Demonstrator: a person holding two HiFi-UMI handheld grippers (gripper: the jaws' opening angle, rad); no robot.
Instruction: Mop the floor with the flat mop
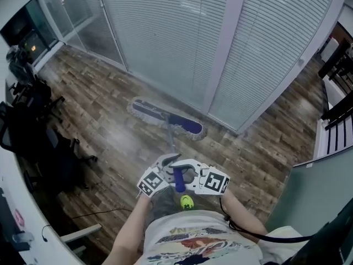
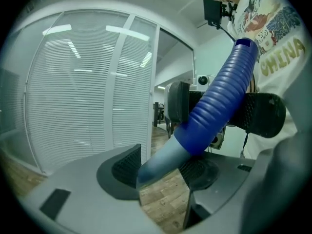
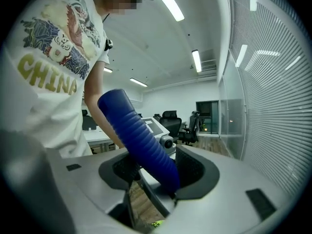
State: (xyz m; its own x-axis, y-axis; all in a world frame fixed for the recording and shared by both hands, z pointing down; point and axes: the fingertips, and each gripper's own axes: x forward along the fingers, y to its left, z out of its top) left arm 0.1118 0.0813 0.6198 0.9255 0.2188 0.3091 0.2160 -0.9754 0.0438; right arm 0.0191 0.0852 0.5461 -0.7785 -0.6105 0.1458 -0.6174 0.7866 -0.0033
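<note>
Looking steeply down from the head onto the floor [image 1: 105,126], catching the left claw [image 1: 165,173] and right claw [image 1: 190,175] close below and the mop head [image 1: 165,120] farther off by the blinds [image 1: 165,32]. Riding each claw and peering from very near along its jaws, the left view facing the blinds, the right view facing back toward the office chairs [image 3: 171,120]. Sharing the blue mop handle [image 1: 179,180] and the person's printed shirt [image 1: 193,242] across all three.

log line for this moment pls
phase: mopping | left claw: shut on mop handle | right claw: shut on mop handle | mop head: flat on floor by blinds
</note>
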